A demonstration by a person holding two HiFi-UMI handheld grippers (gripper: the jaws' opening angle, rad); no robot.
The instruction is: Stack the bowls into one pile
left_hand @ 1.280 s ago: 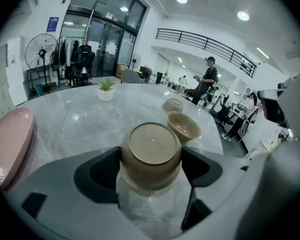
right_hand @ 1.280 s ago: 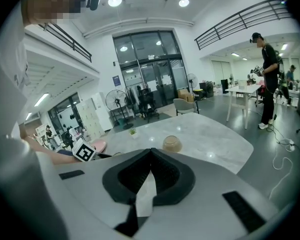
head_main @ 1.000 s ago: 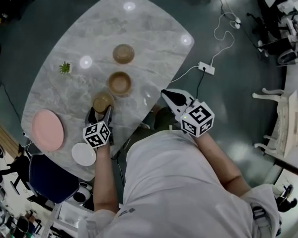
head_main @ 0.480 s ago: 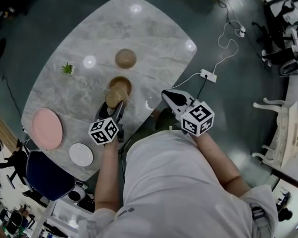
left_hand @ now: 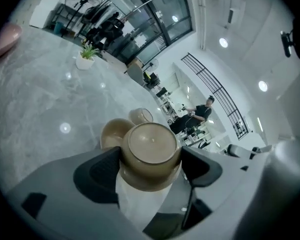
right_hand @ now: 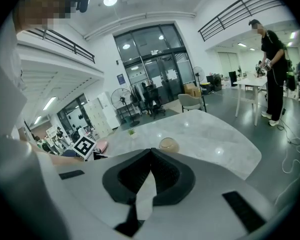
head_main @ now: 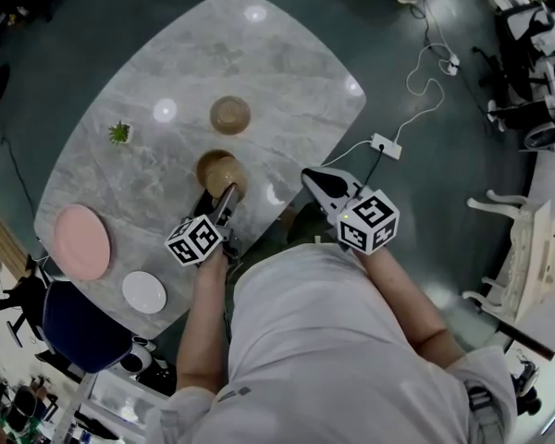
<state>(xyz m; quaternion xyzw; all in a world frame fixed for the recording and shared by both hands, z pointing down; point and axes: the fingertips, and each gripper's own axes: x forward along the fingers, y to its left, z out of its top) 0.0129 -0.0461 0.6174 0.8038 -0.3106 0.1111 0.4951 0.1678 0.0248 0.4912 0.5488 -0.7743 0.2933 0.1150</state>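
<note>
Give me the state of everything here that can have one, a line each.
Left gripper: jaws shut on a tan glossy bowl.
Tan glossy bowl: clamped, lifted off the grey marble table.
Middle tan bowl: upright on the table.
Far tan bowl: upright, standing alone.
Right gripper: jaws shut, empty.
Round pink plate: flat, empty.
Round white plate: flat, empty.

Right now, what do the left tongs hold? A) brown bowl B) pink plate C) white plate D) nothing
A: in the left gripper view the left tongs are closed on a brown bowl, one pad on each side of it.
</note>
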